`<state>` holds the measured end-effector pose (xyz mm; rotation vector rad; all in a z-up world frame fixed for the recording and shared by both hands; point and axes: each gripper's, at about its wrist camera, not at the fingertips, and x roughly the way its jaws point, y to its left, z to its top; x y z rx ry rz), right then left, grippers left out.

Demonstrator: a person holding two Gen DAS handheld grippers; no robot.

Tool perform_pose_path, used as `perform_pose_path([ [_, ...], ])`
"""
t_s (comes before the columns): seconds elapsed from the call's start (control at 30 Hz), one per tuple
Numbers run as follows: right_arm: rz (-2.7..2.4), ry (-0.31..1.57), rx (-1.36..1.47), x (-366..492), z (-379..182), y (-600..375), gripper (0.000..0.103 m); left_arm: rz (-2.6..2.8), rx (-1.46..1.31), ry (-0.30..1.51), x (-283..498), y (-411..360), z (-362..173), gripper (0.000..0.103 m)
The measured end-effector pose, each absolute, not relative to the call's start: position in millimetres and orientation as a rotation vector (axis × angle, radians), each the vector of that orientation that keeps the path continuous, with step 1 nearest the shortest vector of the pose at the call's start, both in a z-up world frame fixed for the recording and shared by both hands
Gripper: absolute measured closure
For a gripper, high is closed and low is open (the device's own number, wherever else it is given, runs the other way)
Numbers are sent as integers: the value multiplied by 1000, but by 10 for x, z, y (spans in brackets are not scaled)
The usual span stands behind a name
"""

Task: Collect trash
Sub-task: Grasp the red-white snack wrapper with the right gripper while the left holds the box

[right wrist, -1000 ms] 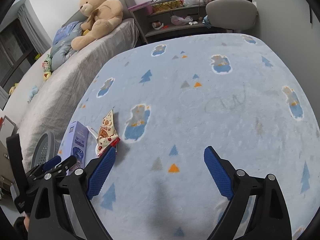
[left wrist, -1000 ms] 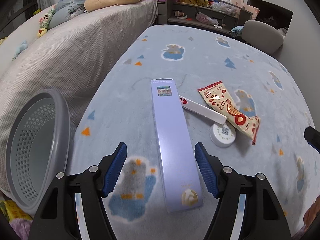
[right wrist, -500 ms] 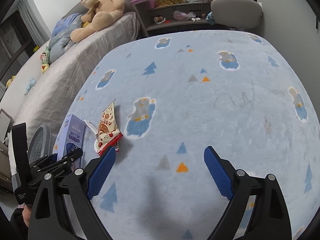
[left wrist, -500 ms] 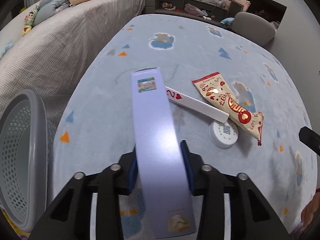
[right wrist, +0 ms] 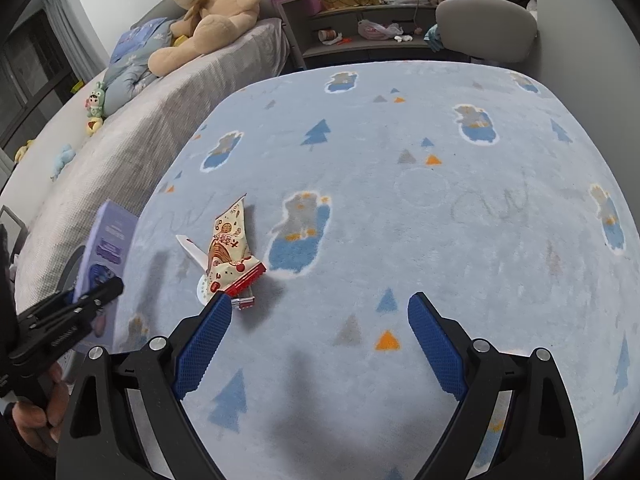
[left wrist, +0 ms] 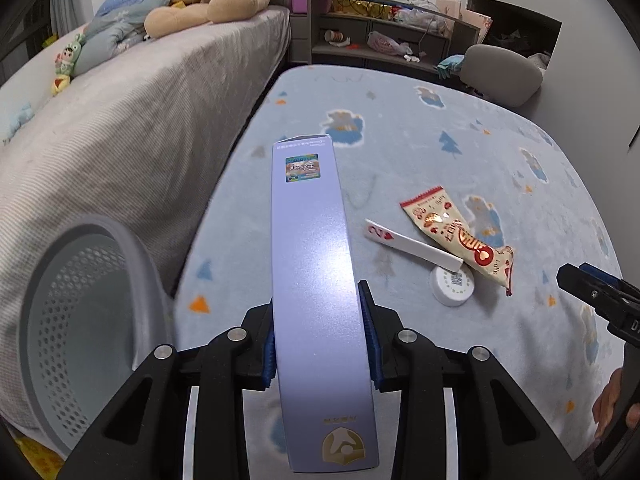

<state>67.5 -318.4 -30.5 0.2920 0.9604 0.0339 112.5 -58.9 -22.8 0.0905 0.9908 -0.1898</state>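
My left gripper [left wrist: 320,336] is shut on a long lilac carton [left wrist: 312,264] and holds it lifted above the blue rug; the carton also shows in the right wrist view [right wrist: 106,248]. On the rug to its right lie a snack wrapper [left wrist: 456,232], a white playing card [left wrist: 412,245] and a round white lid [left wrist: 452,286]. A grey perforated trash basket [left wrist: 80,320] lies on its side at the left. My right gripper [right wrist: 318,344] is open and empty, just right of the wrapper [right wrist: 230,250].
A grey bed [left wrist: 120,120] with a teddy bear [right wrist: 208,12] runs along the left of the rug. A low shelf [left wrist: 380,36] and a grey chair [left wrist: 504,72] stand at the far end. The blue patterned rug [right wrist: 440,220] covers the floor.
My left gripper has closed on the lilac carton and lifted it off the rug. My right gripper has moved a little left toward the wrapper and stays open.
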Motion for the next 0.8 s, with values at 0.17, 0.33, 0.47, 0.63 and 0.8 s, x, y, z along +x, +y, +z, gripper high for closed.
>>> perform_pose_path([
  [0.17, 45, 945, 278, 744, -254, -3099, 15, -173, 107, 967, 1137, -407, -115, 70],
  [0.33, 67, 935, 258, 860, -214, -2986, 15, -172, 89, 962, 1152, -321, -110, 70],
  [0.47, 84, 933, 227, 931, -222, -2890, 15, -185, 82, 957, 1140, -309, -117, 70],
  [0.63, 109, 949, 207, 1016, -282, -2805, 15, -196, 80, 960, 1132, -294, -150, 70],
  [0.8, 126, 976, 200, 1052, -391, -2755, 15, -203, 83, 964, 1122, -300, -186, 70],
])
